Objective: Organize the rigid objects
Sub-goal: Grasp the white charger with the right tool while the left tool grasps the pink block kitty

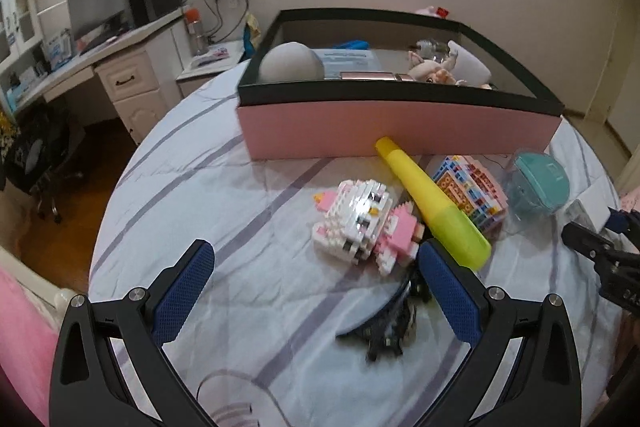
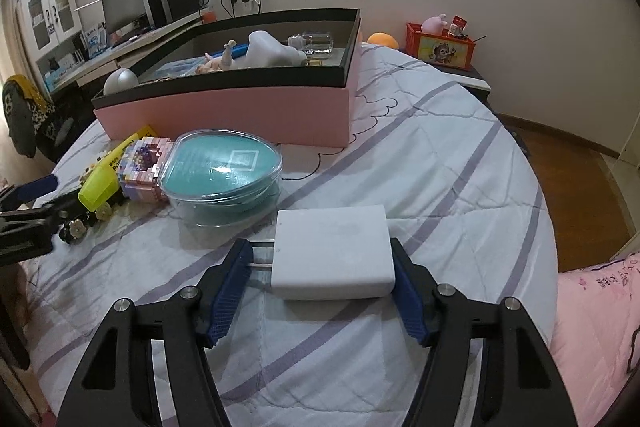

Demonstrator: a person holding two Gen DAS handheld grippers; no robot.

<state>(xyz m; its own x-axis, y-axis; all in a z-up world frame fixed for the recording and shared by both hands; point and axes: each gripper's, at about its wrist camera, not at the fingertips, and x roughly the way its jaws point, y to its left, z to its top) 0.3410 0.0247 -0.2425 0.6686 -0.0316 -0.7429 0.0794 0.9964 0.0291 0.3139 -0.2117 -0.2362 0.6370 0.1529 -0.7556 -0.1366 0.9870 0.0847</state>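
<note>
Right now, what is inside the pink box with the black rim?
Inside the pink box: a grey ball, a small doll, a white object, a clear bottle. The box's floor is mostly covered.

Our left gripper [image 1: 316, 287] hangs over the striped bedspread [image 1: 224, 211] with its blue-padded fingers [image 1: 182, 291] spread wide and nothing between them. Just ahead of our right-hand finger lies a white and pink brick-built figure [image 1: 360, 223], and touching it on the right, a yellow tube [image 1: 432, 203] that slants away towards the pink box [image 1: 400, 127]. Close under that same finger we see a dark, blurred object [image 1: 388, 323]. Beyond the tube sit a pastel brick block [image 1: 472, 187] and a teal-lidded clear container [image 1: 536, 187]. At our far right another black gripper [image 1: 604, 259] reaches in.
</note>
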